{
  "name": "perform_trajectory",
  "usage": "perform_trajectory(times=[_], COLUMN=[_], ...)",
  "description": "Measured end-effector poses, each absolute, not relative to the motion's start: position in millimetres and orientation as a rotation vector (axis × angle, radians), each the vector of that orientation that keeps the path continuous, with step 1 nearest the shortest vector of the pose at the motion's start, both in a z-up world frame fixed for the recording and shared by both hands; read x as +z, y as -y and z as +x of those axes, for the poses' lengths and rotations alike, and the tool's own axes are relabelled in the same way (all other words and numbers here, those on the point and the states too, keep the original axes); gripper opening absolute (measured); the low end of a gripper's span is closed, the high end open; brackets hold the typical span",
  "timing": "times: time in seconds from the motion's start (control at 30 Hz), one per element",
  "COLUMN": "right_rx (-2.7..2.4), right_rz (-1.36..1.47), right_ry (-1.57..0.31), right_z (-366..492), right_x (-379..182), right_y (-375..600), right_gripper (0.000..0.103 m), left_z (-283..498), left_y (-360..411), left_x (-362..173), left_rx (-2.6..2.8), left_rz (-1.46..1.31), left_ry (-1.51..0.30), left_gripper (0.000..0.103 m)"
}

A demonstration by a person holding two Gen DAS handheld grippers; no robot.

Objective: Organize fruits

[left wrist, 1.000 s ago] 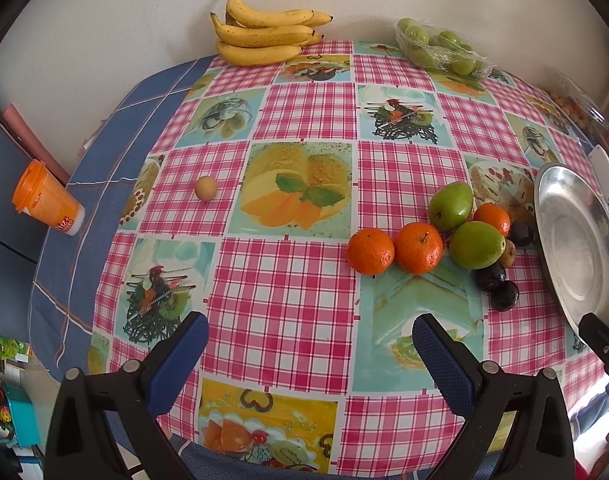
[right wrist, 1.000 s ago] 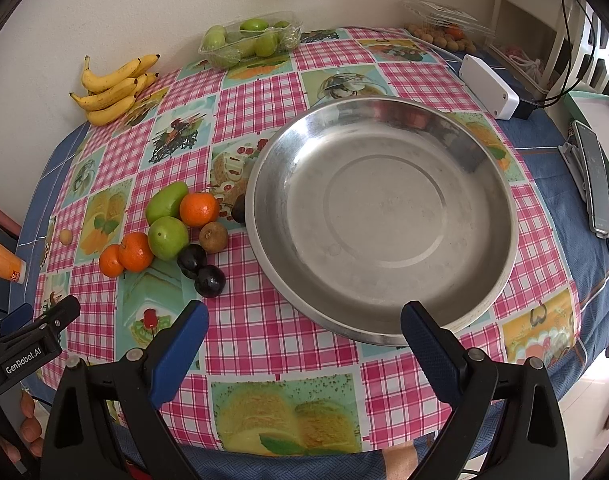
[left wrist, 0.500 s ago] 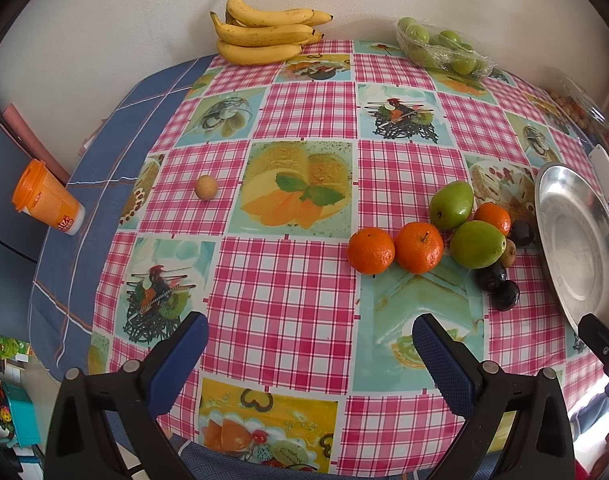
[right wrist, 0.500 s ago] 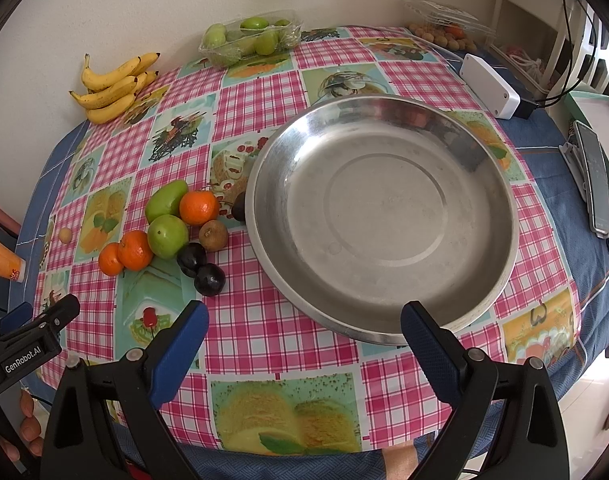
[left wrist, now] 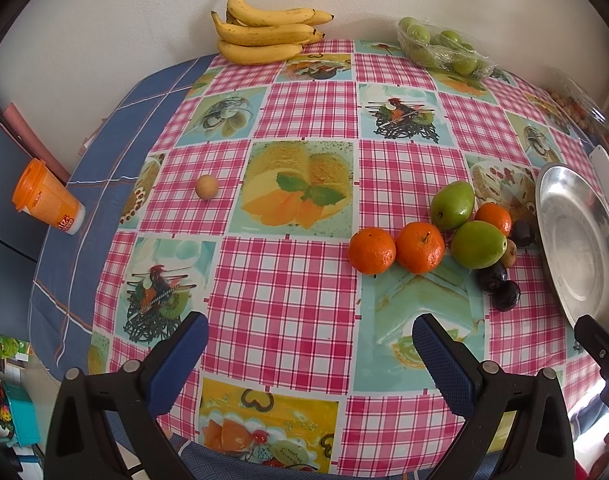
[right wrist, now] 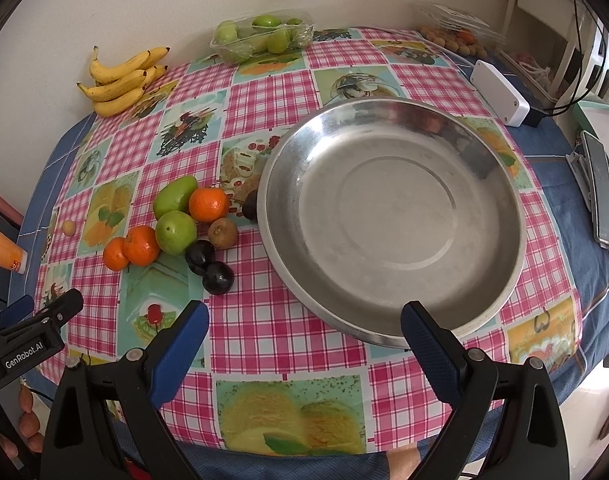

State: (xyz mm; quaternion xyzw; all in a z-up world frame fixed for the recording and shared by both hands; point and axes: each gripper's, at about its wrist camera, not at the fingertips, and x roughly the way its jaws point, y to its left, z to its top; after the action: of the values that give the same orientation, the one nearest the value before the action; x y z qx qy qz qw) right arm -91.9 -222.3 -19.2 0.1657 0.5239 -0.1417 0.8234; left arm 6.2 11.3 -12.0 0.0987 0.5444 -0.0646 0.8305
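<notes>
The loose fruit (right wrist: 176, 224), oranges, green ones and dark plums, lies clustered on the cloth just left of the empty steel dish (right wrist: 392, 224), probably its destination. Both the left gripper (left wrist: 310, 354) and right gripper (right wrist: 304, 342) hang wide open and empty near the table's (left wrist: 284, 280) front edge, well short of the fruit.

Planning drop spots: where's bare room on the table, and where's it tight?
Free: inside the steel bowl; the cloth between the lone small fruit, the bananas and the oranges. Crowded: the fruit cluster hard against the bowl's left rim.
</notes>
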Motion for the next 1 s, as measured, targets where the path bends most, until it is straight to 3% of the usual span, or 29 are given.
perform_trajectory(times=[0.6, 0.67, 0.73, 0.9, 1.0], right_rx=[-0.116, -0.101, -0.094, -0.086, -0.078], right_rz=[0.316, 0.307, 0.308, 0.294, 0.292], right_ry=[-1.130, -1.144, -1.168, -1.233, -1.263], right_z=[-49.9, -43.9, -37.4, -25.9, -22.0], right_x=[-22.6, -25.8, -31.1, -45.5, -52.0], right_y=[184.6, 179.4, 177.1, 174.6, 174.0], right_gripper=[0.095, 0.089, 0.073, 0.059, 0.056], left_z=[40.4, 47.1, 52.2, 62.9, 69.1], left_y=[-22.8, -21.5, -18.2, -7.0, -2.8], left_x=[-10.0, -11.1, -12.9, -19.3, -23.6], left_rx=[-0.134, -0.158, -0.180, -0.209, -0.221], left_rz=[0.113, 0.086, 0.069, 0.072, 0.054], left_ry=[-1.197, -1.214, -1.225, -1.237, -1.242], left_gripper=[0.103, 0.103, 0.103, 0.103, 0.103])
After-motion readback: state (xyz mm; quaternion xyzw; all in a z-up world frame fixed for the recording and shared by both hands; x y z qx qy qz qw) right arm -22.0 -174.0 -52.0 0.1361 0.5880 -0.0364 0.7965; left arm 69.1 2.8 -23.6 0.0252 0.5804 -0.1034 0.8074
